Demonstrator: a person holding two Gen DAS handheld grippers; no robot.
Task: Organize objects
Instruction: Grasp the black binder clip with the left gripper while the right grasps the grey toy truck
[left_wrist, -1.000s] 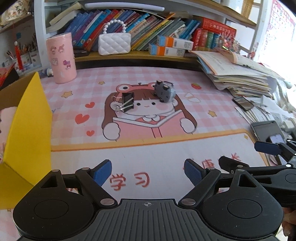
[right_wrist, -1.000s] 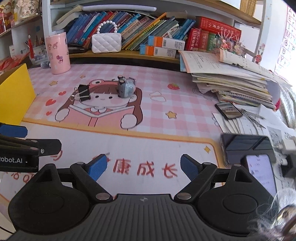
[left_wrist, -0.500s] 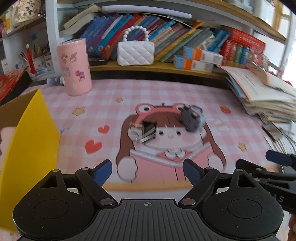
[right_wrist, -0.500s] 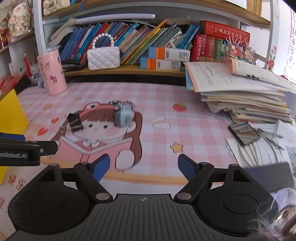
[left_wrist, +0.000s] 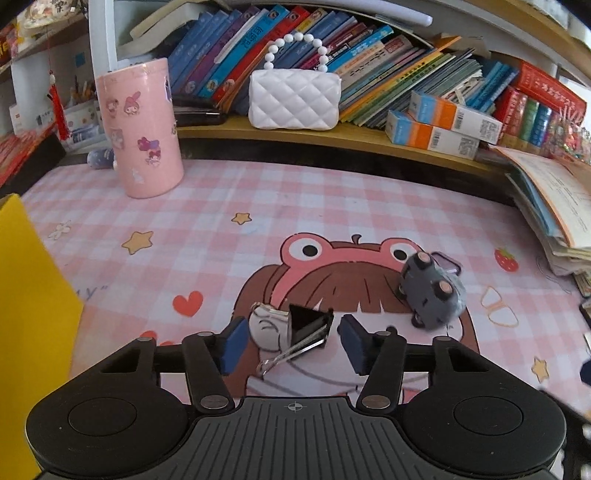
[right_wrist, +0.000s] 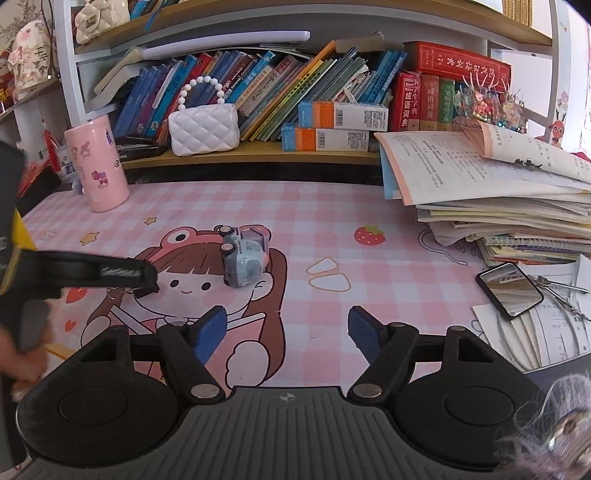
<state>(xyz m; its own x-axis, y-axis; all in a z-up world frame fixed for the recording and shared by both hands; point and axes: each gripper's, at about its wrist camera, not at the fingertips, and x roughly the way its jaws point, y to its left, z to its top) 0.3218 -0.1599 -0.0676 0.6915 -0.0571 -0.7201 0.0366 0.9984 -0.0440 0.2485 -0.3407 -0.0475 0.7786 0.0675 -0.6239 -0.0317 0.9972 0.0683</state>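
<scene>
A black binder clip (left_wrist: 308, 325) with silver wire handles lies on the pink cartoon desk mat (left_wrist: 221, 229). My left gripper (left_wrist: 290, 341) is open, its blue pads either side of the clip, not closed on it. A small grey-blue toy car (left_wrist: 430, 290) lies on its side just right of the clip; it also shows in the right wrist view (right_wrist: 243, 260). My right gripper (right_wrist: 288, 330) is open and empty, low over the mat, nearer than the car. In the right wrist view the left gripper's finger (right_wrist: 110, 273) covers the clip.
A yellow box (left_wrist: 33, 295) stands at the left. A pink cup (left_wrist: 138, 127) and a white quilted handbag (left_wrist: 293, 98) sit at the back by the bookshelf. A pile of papers and books (right_wrist: 498, 199), a phone (right_wrist: 509, 290) and keys lie at the right.
Both grippers have moved forward over the mat. The left gripper has come down around the binder clip, which now lies between its open pads. The right gripper has closed in toward the toy car.
</scene>
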